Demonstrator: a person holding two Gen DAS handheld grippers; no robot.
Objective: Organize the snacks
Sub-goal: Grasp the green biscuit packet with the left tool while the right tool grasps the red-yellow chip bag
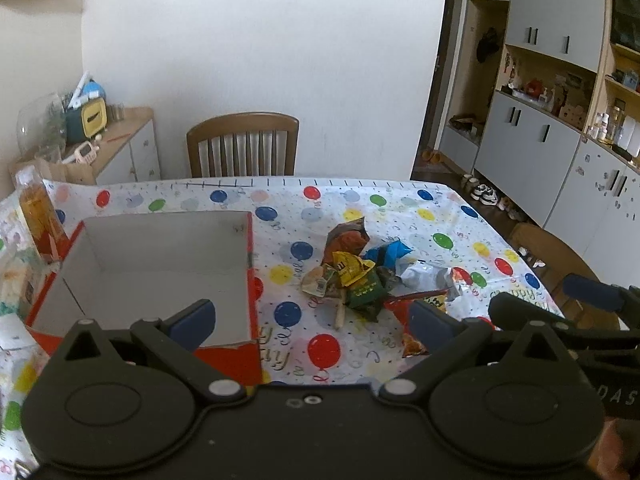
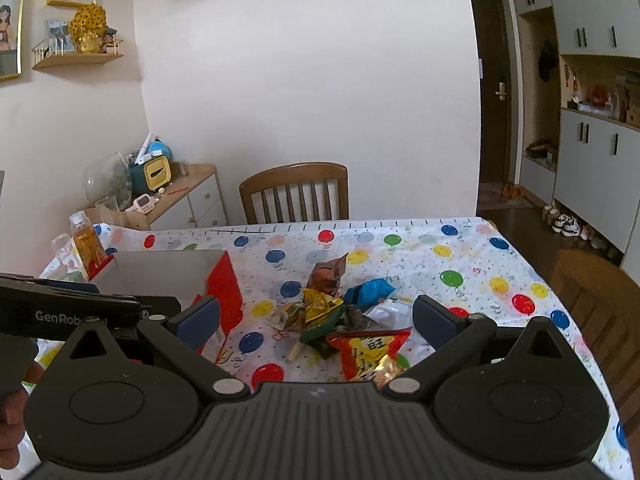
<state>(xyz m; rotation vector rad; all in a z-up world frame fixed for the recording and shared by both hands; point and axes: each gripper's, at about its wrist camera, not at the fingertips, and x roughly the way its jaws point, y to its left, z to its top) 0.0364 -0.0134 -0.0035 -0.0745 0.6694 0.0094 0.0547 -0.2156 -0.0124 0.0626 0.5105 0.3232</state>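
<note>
Both the left gripper (image 1: 313, 316) and the right gripper (image 2: 316, 317) hover spread wide, holding nothing. The snack packets (image 1: 370, 276) sit heaped mid-frame, right of the empty box (image 1: 160, 256). They look light, crinkly and slippery; pinching a flat sealed edge seems safest.

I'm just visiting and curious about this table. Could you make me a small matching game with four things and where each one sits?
Things:
1. red cardboard box
2. orange drink bottle
3. blue snack packet
4. brown wooden chair

Places:
A. behind the table's far edge
B. left of the snack pile
C. within the snack pile
D. far left corner of the table

Pairs: 1-B, 2-D, 3-C, 4-A
</note>
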